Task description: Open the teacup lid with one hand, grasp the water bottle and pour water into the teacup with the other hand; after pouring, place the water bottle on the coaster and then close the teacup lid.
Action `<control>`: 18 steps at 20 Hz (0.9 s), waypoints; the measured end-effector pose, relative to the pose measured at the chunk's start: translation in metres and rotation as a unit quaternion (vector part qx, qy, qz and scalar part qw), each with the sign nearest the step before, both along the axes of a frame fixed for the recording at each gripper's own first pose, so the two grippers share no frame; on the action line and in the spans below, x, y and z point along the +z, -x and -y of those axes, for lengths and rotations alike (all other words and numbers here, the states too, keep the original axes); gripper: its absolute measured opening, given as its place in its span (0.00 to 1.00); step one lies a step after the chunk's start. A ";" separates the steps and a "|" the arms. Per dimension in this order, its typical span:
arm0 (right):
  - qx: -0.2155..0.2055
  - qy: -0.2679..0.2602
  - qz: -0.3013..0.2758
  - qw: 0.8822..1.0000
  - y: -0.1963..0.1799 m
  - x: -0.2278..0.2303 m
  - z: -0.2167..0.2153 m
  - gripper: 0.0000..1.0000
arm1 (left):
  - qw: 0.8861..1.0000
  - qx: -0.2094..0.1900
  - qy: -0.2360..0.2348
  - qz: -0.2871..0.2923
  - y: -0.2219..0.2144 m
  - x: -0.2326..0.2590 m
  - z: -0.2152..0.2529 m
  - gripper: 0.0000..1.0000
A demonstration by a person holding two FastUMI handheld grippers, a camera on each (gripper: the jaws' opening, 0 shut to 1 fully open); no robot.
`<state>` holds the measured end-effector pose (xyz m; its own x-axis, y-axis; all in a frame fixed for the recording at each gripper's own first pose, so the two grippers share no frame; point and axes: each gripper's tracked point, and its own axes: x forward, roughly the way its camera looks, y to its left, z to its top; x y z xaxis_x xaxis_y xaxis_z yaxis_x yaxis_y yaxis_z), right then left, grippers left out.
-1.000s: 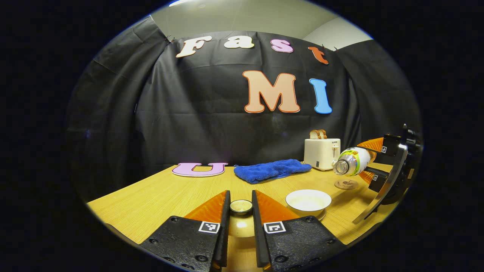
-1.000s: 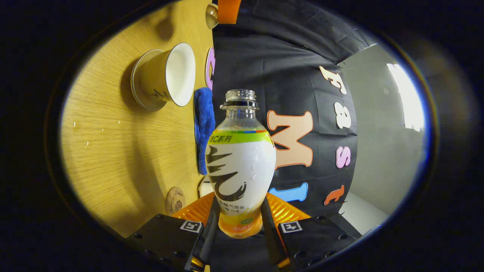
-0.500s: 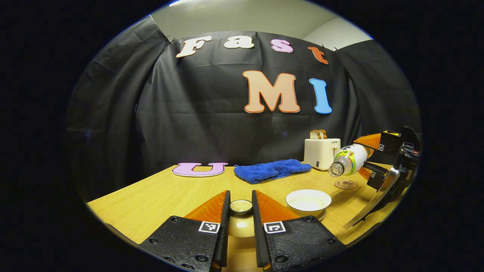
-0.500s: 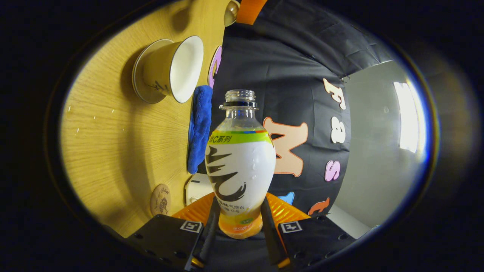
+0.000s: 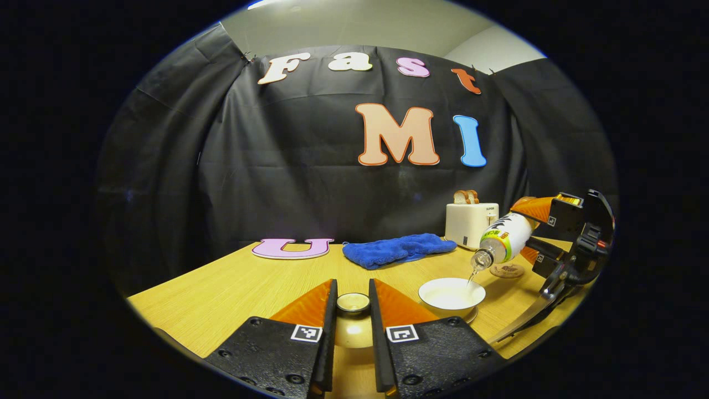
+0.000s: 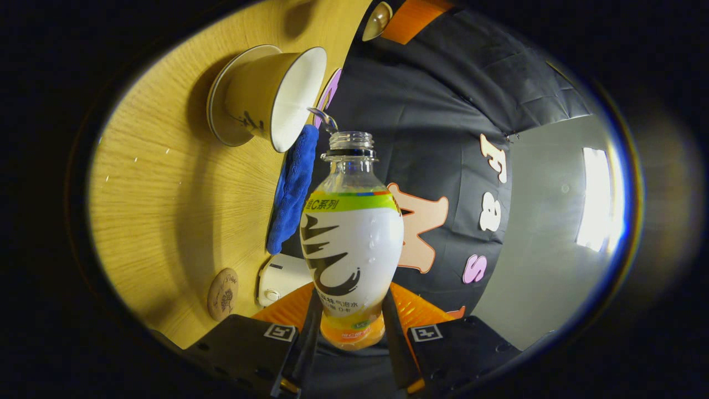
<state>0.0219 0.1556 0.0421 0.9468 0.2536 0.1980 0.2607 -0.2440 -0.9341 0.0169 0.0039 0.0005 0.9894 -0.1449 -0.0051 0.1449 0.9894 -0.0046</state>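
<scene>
My left gripper (image 5: 353, 286) is shut on the knob of the golden teacup lid (image 5: 353, 303), holding it just above the table's near edge. To its right, the uncovered teacup (image 5: 451, 293), white inside, stands on its saucer (image 5: 469, 317). My right gripper (image 6: 349, 327) is shut on the lower body of the uncapped water bottle (image 6: 352, 244). The bottle (image 5: 505, 241) is tilted mouth-down over the cup's right rim. A thin stream of water (image 5: 472, 275) falls from the mouth into the cup. The teacup (image 6: 277, 97) and the lid (image 6: 378, 19) also show in the right gripper view.
A round coaster (image 5: 507, 270) lies right of the cup, under the tilted bottle. A cream toaster (image 5: 472, 224) with bread stands behind it, and a blue cloth (image 5: 399, 249) lies at the back middle. The wooden table (image 5: 232, 288) extends left of the lid.
The right gripper has tipped the bottle further and lowered its mouth towards the cup; water now runs out. The left gripper with the lid has not moved.
</scene>
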 end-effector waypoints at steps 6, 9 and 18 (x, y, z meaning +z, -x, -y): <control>0.015 0.041 0.041 0.998 0.004 0.006 -0.004 0.61 | 1.000 0.000 0.000 0.000 -0.001 0.000 0.000 0.28; 0.018 0.051 0.052 0.997 0.006 0.007 -0.006 0.60 | 1.000 0.000 0.000 0.000 0.000 0.000 -0.001 0.28; 0.023 0.068 0.083 0.994 0.003 0.019 -0.004 0.61 | 1.000 0.000 0.000 0.000 0.000 0.000 0.000 0.28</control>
